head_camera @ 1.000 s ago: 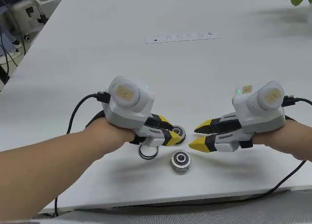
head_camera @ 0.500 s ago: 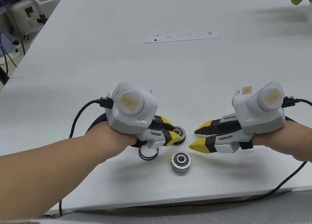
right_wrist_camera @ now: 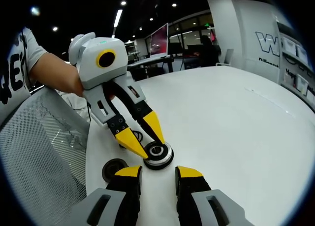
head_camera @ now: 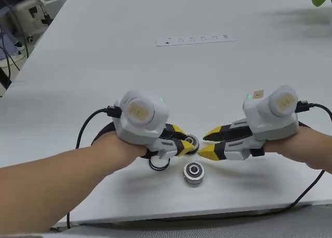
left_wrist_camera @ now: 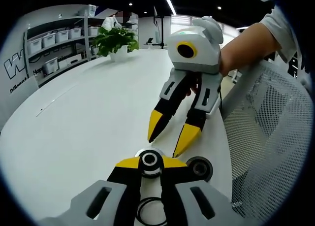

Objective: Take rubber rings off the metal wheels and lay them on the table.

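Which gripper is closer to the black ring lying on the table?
Left. The left gripper hangs just above the rubber ring; the right gripper sits further off, beyond the held wheel.

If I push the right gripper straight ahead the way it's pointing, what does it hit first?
Probably the metal wheel clamped in the left gripper: it sits ahead, centred between the jaws of the open right gripper, though depth is unclear. The second wheel lies aside.
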A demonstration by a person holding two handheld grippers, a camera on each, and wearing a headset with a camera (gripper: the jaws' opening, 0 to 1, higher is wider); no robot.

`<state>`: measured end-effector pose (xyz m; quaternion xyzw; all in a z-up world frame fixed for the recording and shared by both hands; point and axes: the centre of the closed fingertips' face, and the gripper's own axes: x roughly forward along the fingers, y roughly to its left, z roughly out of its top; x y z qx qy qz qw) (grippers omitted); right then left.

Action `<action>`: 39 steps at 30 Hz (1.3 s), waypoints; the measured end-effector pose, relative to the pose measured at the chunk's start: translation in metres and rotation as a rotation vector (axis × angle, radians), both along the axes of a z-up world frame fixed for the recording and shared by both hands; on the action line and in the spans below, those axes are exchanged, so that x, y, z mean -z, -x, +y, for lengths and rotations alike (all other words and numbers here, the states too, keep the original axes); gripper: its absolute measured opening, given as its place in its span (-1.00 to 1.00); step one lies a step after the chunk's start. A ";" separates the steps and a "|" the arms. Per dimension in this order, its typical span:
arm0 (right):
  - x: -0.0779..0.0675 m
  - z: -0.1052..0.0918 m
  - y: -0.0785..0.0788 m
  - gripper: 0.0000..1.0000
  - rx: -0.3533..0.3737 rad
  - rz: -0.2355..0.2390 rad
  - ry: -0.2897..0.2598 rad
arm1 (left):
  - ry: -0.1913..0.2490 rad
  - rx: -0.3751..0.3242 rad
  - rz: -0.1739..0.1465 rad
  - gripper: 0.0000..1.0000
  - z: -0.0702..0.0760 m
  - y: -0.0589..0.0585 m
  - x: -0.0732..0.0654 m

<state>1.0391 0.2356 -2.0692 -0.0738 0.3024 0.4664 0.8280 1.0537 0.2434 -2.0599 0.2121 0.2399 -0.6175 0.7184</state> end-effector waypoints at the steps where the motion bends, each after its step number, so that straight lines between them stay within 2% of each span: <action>1: 0.000 0.000 -0.001 -0.51 -0.002 -0.002 0.001 | -0.014 -0.007 -0.011 -0.85 0.002 -0.002 0.000; 3: 0.000 0.003 -0.002 -0.51 -0.003 -0.002 0.001 | -0.005 -0.001 -0.012 -0.85 -0.006 -0.002 0.004; 7: 0.001 0.005 -0.004 -0.51 -0.004 -0.003 0.004 | -0.006 0.001 -0.013 -0.85 0.002 -0.001 0.000; 19: 0.007 0.019 -0.010 -0.48 -0.016 -0.013 0.023 | -0.011 0.000 -0.018 -0.86 0.001 0.001 0.001; 26: 0.007 0.018 -0.008 -0.49 -0.031 -0.037 0.044 | -0.011 0.000 -0.021 -0.86 0.001 0.002 0.001; 39: 0.009 0.011 -0.005 -0.60 -0.034 -0.032 0.073 | -0.003 -0.004 -0.019 -0.86 0.001 0.002 0.001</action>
